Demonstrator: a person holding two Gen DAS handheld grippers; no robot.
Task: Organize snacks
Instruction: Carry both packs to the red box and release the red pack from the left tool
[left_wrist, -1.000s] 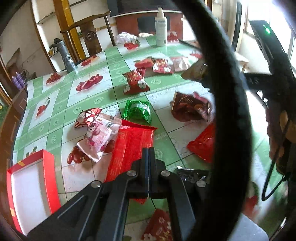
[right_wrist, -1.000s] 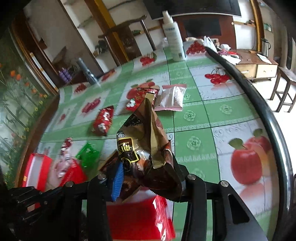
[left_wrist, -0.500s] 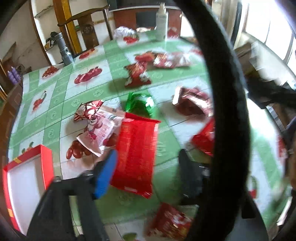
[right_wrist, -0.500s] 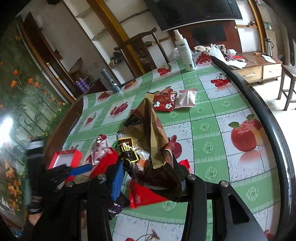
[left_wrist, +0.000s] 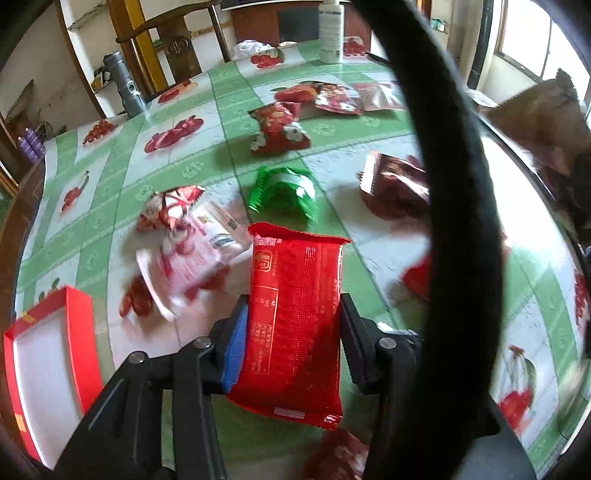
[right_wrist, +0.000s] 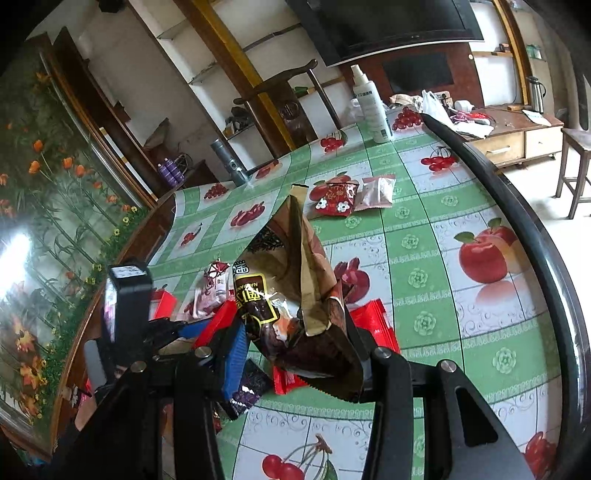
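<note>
A red snack packet (left_wrist: 295, 295) lies lengthwise on the green fruit-print table (left_wrist: 207, 110). My left gripper (left_wrist: 291, 325) straddles it and its jaws are closing. The blue pad and the black finger meet the packet's two long edges. My right gripper (right_wrist: 295, 343) is shut on a crumpled brown snack bag (right_wrist: 295, 280), held upright above the table's near side. In the right wrist view the left gripper (right_wrist: 177, 328) shows at lower left over the same red packet (right_wrist: 218, 321). A red box (left_wrist: 51, 354) with a white inside sits left of the left gripper.
Loose snacks lie about: a green packet (left_wrist: 284, 192), a pink-white packet (left_wrist: 188, 258), a dark red packet (left_wrist: 395, 184), a flowered red one (left_wrist: 277, 129). A white bottle (left_wrist: 330, 29) and a chair (left_wrist: 166, 37) stand at the far side. A black arc (left_wrist: 454, 221) crosses the left view.
My left jaws went from shut to wide open and have come in around the red packet. My right gripper drew back from the table with the brown bag still in it.
</note>
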